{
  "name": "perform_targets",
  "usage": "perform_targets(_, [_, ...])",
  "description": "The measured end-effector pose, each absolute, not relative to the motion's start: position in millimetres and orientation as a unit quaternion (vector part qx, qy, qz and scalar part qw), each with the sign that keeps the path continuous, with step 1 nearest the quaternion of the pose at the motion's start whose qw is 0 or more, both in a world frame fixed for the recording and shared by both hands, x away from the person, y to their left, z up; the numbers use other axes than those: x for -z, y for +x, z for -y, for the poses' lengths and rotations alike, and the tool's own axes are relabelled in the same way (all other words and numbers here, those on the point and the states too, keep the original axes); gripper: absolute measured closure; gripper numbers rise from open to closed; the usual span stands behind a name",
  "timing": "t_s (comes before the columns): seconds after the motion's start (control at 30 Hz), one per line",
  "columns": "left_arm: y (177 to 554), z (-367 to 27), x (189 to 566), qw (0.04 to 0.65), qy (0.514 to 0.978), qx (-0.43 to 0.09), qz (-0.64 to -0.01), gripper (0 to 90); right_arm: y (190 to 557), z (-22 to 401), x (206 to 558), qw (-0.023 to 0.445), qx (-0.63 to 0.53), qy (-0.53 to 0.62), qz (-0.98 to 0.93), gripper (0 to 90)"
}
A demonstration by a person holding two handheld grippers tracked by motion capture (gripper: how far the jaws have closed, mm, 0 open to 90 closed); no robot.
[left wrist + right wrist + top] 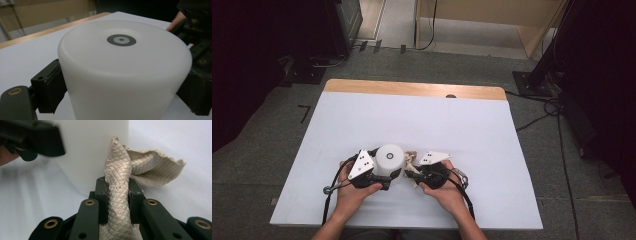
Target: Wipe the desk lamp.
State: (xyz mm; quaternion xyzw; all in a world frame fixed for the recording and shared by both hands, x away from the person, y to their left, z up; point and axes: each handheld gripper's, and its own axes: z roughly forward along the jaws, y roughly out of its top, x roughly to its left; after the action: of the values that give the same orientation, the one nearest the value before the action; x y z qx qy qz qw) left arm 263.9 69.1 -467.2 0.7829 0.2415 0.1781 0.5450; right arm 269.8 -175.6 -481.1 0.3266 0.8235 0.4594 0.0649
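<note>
Upright now, white cylinder [390, 159]

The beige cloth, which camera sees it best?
The right gripper view: the beige cloth fills the middle, its quilted weave clear, pinched in the right gripper. In the high view it is a small pale bunch beside the white tub.

even overhead light, dark room edges, soft focus, faint shadows
</note>
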Motion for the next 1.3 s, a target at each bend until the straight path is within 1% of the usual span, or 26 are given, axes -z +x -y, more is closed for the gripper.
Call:
perform_targets(0.13, [264,-70,468,0.550,0.787,-0.165,-0.226,8.5,267,183,467,0.072,-0.489,0.328,-0.805,75.9])
perform_targets(0.3, [266,-72,470,0.555,0.785,-0.158,-0.227,8.5,258,187,441,0.101,-0.522,0.293,-0.794,76.0])
perform_targets(0.4, [266,-72,470,0.556,0.784,-0.156,-0.227,8.5,254,188,432,0.111,-0.536,0.281,-0.788,76.1])
perform_targets(0.47, [266,-73,470,0.555,0.785,-0.154,-0.229,8.4,254,188,433,0.107,-0.535,0.280,-0.790,76.0])
perform_targets(0.53, [266,-72,470,0.555,0.784,-0.152,-0.232,8.3,256,188,439,0.088,-0.529,0.287,-0.793,75.9])
perform_targets(0.73, [267,-72,470,0.556,0.784,-0.148,-0.236,8.1,265,182,472,0.045,-0.473,0.323,-0.819,75.4])
perform_targets(0.97, [267,-72,472,0.559,0.781,-0.147,-0.236,7.9,270,178,486,0.025,-0.443,0.339,-0.829,75.4])
perform_targets(1.13, [268,-72,473,0.561,0.780,-0.139,-0.239,7.5,266,178,479,0.051,-0.452,0.323,-0.830,75.5])
perform_targets(1.3, [268,-72,474,0.563,0.778,-0.137,-0.241,7.2,259,182,455,0.081,-0.493,0.308,-0.810,75.7])
